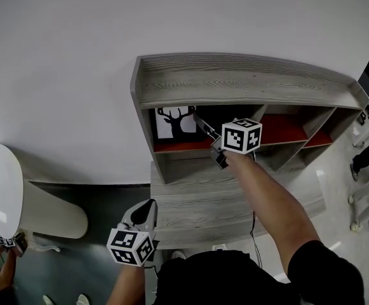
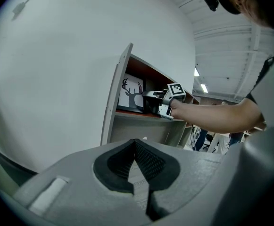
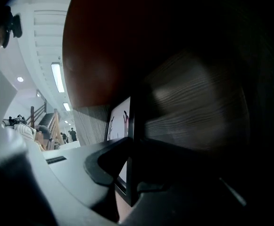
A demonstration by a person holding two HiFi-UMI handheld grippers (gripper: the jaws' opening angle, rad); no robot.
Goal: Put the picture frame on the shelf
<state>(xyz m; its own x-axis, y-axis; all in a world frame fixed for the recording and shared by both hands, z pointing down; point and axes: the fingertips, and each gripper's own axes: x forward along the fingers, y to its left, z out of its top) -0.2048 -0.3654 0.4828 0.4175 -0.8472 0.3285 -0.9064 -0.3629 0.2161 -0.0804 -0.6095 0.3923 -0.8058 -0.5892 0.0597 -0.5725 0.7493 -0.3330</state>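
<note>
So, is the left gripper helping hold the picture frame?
No, the left gripper hangs empty, well apart from it, while the right gripper alone clamps the picture frame's edge inside the shelf.

No words, brands, numbers or signs can be read on anything in these views

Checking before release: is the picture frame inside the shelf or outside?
Inside: the picture frame stands in the shelf's left compartment, right hand-held gripper clamped on its edge.

Lab hall: strip lights (image 3: 57,77), staircase (image 3: 43,120)
</note>
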